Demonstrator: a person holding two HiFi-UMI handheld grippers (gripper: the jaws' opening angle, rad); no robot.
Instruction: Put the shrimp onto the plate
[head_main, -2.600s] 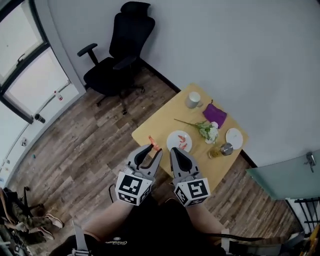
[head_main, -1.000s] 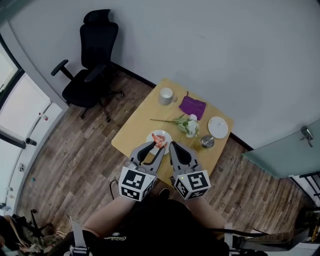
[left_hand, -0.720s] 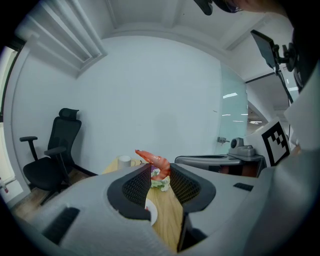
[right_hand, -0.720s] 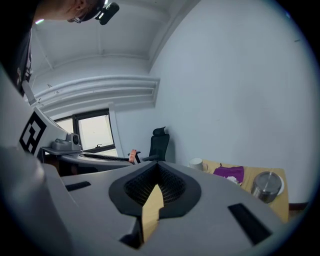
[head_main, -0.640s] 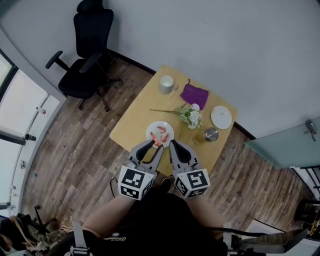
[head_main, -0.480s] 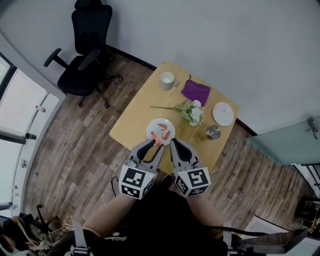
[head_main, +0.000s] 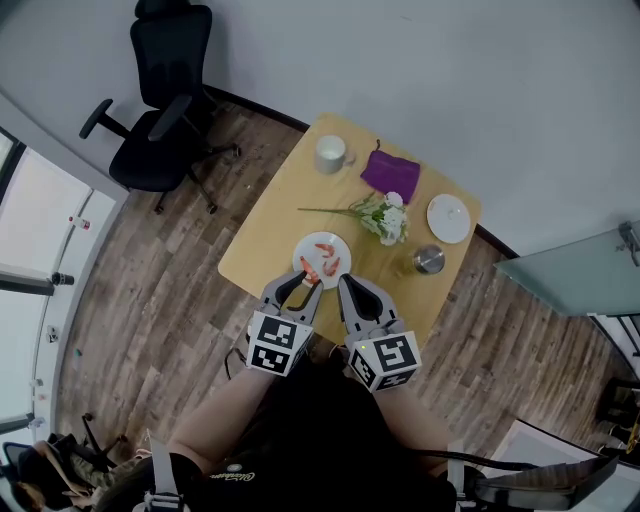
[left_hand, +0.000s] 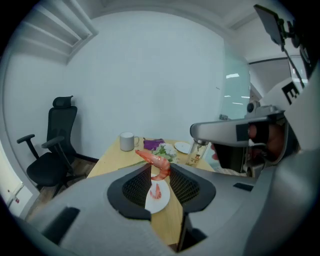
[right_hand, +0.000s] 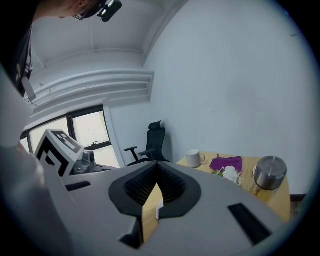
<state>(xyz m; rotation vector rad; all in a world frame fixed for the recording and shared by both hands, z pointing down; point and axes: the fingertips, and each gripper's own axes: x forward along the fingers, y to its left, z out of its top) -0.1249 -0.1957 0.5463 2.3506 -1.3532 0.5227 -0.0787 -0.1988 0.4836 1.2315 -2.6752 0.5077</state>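
The left gripper (head_main: 306, 285) is pinching a shrimp (head_main: 308, 270) between part-open jaws, its body poking up and leftward past the tips. The plate (head_main: 344, 250) is lying just ahead and below, near the table's (head_main: 275, 215) front edge, carrying other shrimp and offering bare room nearside. The right gripper (head_main: 345, 285) is hovering alongside, closed and empty.

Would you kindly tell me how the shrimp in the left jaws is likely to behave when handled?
The shrimp holds its curl where it stands out of the left gripper, so it is probably fairly stiff. Small and thin, it should be light. Its smooth-looking shell may be slippery, so it could slide on the plate once released.
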